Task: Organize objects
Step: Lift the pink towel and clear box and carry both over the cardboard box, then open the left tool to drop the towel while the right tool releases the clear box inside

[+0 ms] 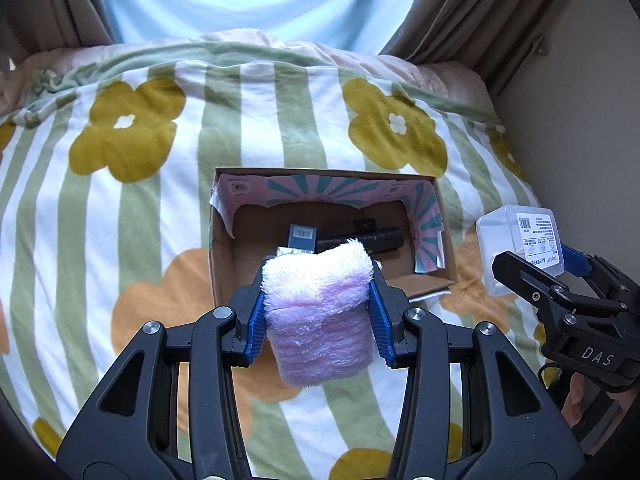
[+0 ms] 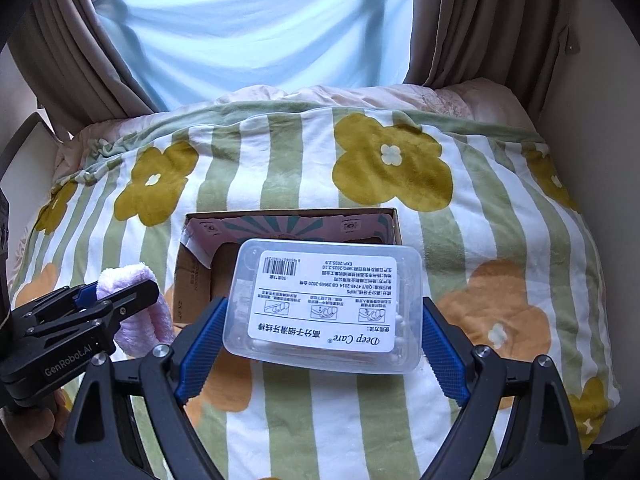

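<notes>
A flowered, striped blanket [image 1: 168, 208] covers the bed, with curtains [image 2: 472, 20] behind it and an open cardboard box [image 1: 224, 264] lying on it, a dark tube [image 1: 372, 238] and a small carton [image 1: 302, 236] inside. The left claw [image 1: 318, 312] is clamped on a pink towel roll [image 1: 320, 320] over the box's near edge. The right claw [image 2: 324, 344], beside it, grips a clear plastic case [image 2: 328, 300] by its sides, above the box.

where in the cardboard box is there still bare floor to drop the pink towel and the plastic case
The cardboard box has bare floor along its left wall and near edge. Its back right is crowded: a small barcoded box and a dark tube. The pink towel in the left gripper suits the left; the clear plastic case in the right gripper looks tighter.
</notes>
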The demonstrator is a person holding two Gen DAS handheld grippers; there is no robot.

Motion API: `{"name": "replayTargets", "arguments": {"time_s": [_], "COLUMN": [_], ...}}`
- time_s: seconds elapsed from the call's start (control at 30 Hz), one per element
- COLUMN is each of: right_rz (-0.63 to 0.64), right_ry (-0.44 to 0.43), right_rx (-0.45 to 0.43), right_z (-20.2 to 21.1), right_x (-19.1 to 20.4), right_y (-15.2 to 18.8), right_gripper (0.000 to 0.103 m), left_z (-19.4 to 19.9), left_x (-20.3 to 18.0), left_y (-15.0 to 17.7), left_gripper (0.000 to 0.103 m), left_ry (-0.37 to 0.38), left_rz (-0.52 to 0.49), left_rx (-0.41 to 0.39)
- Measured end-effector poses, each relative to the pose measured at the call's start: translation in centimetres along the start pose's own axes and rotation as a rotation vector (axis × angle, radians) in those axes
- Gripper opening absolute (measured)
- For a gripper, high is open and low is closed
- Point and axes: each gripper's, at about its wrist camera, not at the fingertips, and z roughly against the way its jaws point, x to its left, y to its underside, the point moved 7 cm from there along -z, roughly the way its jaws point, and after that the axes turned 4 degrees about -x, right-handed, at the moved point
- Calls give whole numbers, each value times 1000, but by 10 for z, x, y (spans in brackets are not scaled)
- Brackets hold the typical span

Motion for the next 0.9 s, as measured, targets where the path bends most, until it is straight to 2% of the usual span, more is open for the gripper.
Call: {"name": "replayTargets", "arguments": {"time_s": [0.33,0.5,0.77,0.9], "right_rz": [-35,-33,-27,-58], "right_ry": [-30,-55,-69,-122], "right_rx": [176,260,323,342], "right_z": [-136,-194,-219,-220], "right_x": [1,8,9,11], "right_y": [-12,-14,-11,-11], "right_gripper": [88,88,88,89], "left_z": [-123,-185,-208,-205], "left_x": [35,48,45,40], "left_y": [-26,-21,-15,-15], "left_gripper": [40,40,40,41], "left_ry": [-29,-67,-80,-93], "left_rz": [1,-40,-116,-150], "left_rx": [107,200,218,215]}}
